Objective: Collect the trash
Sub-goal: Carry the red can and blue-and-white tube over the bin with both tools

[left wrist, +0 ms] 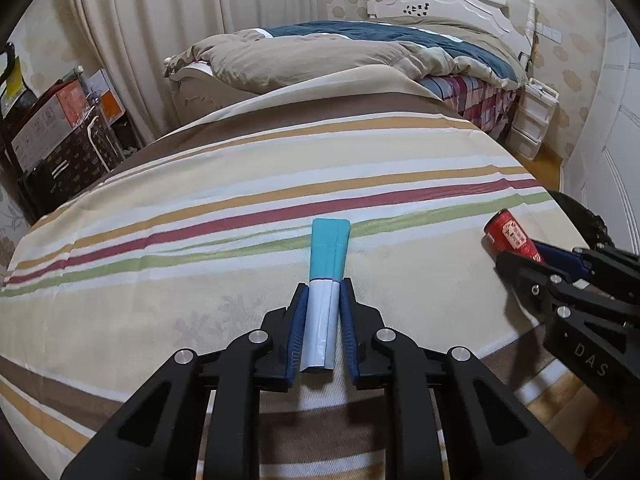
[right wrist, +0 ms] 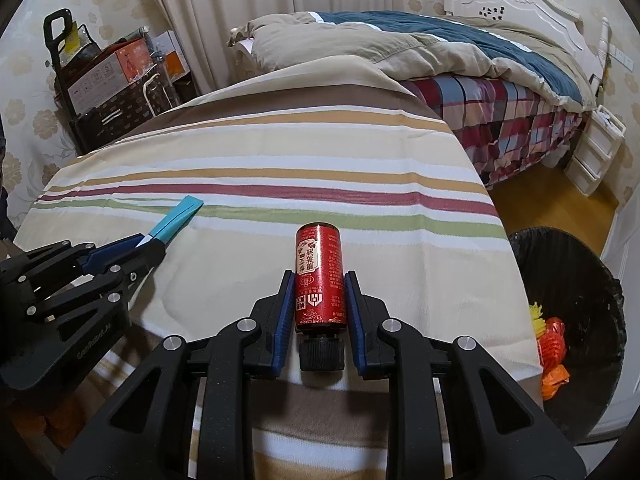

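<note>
Red bottle (right wrist: 319, 280) label: Chinese characters, unreadable; right claw (right wrist: 318, 280) grips it.

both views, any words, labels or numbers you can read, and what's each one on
"DAS": on the right gripper body, left wrist view; it runs out of frame.
Red bottle: Chinese characters on a cream panel plus fine print, too small and turned to read.
Left gripper body, right wrist view: embossed lettering, too faint to read.
Boxes by the curtain: printing too small.
Blue and white packet: no text visible.
</note>
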The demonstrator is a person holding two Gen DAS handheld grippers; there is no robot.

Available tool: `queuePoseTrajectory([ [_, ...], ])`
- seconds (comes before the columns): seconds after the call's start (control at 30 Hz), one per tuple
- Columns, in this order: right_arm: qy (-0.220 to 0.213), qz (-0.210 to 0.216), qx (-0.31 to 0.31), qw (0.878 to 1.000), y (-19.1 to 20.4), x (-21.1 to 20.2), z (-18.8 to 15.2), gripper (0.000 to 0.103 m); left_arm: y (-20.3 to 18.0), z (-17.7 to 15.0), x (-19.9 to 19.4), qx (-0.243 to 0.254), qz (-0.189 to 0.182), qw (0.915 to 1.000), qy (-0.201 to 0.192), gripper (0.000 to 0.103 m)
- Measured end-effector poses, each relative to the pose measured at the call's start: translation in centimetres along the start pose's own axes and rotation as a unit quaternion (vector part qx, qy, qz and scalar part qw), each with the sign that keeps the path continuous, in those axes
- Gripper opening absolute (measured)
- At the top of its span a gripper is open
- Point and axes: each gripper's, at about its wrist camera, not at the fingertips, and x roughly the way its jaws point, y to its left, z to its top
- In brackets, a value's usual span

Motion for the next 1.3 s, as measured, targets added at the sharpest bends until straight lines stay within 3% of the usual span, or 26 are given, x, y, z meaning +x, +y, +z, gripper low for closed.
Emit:
queuePoseTrajectory([
  [0.7,-0.035,0.007,0.009,0.999,-1.1,-5.9,-3.4,0.023,-4.5,-2.8,-6.4,-0.023,-0.006,0.9976,-0.065,0.017],
  [1.3,-0.091,-0.057,0.060,0.992,-9.3,-11.7,-5.1,0.023,-12.8,-1.4,-9.4,0.011,-0.051,0.9917,-0.118,0.017],
])
